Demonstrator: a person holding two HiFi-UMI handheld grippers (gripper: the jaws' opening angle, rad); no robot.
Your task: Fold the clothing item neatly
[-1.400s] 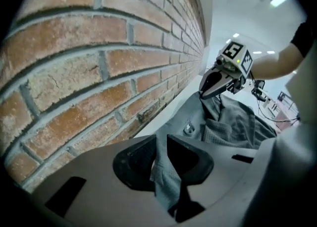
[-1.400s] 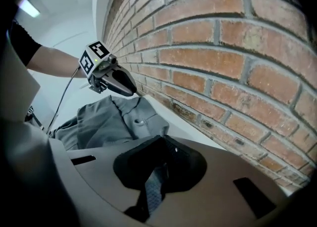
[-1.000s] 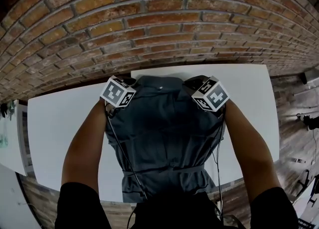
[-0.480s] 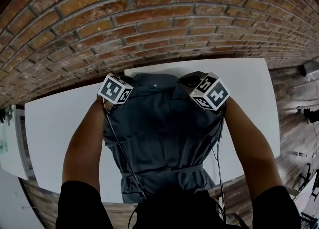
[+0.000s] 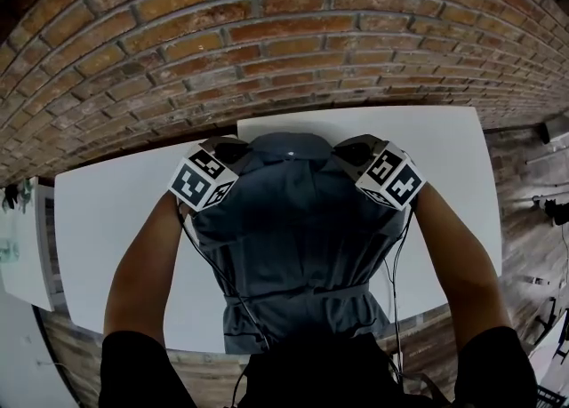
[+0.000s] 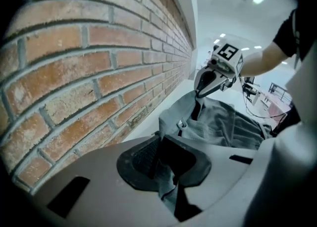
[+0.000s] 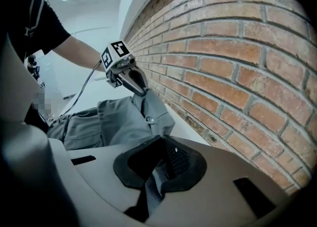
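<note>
A grey-blue garment (image 5: 298,237) lies lengthwise on the white table (image 5: 116,220), its near hem hanging over the front edge. My left gripper (image 5: 229,150) holds its far left corner. Those jaws have just been closing, and a fold of the cloth (image 6: 166,181) is pinched between the pads. My right gripper (image 5: 354,150) is shut on the far right corner, with cloth (image 7: 151,186) caught in its jaws. The far end is lifted and drawn taut between the two. Each gripper view shows the other gripper, the right (image 6: 213,80) and the left (image 7: 126,75), gripping its corner.
A brick wall (image 5: 267,42) runs close behind the table's far edge. White tabletop shows on both sides of the garment. Cables trail from the grippers across the cloth toward the person. Another white surface (image 5: 22,246) stands at the left.
Both grippers have risen, and the garment's far end has lifted off the table with them. The left gripper's corner of cloth now comes up with it.
</note>
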